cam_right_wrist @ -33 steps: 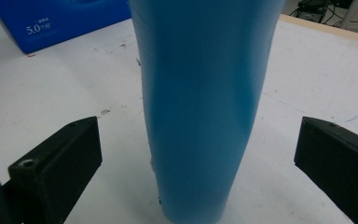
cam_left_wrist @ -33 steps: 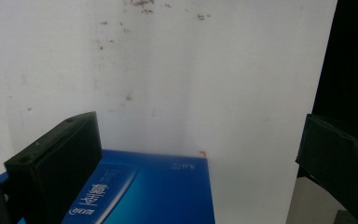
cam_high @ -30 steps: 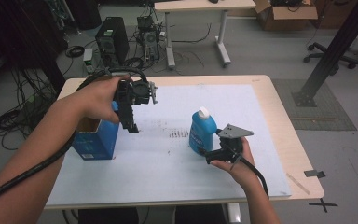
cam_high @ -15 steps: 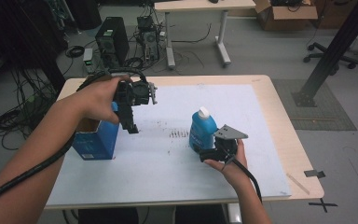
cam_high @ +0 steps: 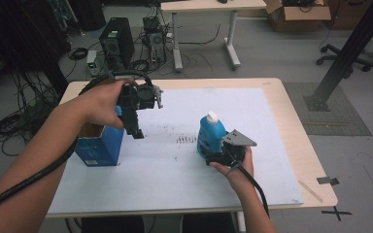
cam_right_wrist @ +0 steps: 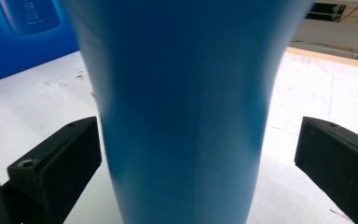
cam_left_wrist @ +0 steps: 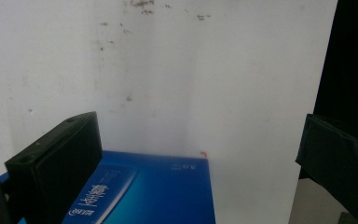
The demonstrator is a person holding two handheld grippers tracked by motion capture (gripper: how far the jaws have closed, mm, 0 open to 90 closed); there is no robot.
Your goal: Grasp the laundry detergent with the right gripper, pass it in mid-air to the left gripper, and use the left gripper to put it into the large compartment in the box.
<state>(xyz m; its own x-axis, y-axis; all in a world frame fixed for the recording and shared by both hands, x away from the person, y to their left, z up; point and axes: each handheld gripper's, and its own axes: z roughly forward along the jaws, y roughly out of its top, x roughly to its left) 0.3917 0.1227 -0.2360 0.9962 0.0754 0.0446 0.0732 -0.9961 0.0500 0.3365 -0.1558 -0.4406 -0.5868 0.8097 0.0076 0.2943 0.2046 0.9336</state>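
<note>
Your blue bottle [cam_high: 210, 136] with a white cap stands upright mid-worktop; your open-topped blue box [cam_high: 99, 144] stands well apart near the left edge.

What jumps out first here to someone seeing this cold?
Probably the blue bottle with its white cap, upright near the middle of the white sheet, with the right gripper open, one jaw on either side of its body. Next, the open blue box at the sheet's left edge, where the left gripper hangs open above its near side.
</note>
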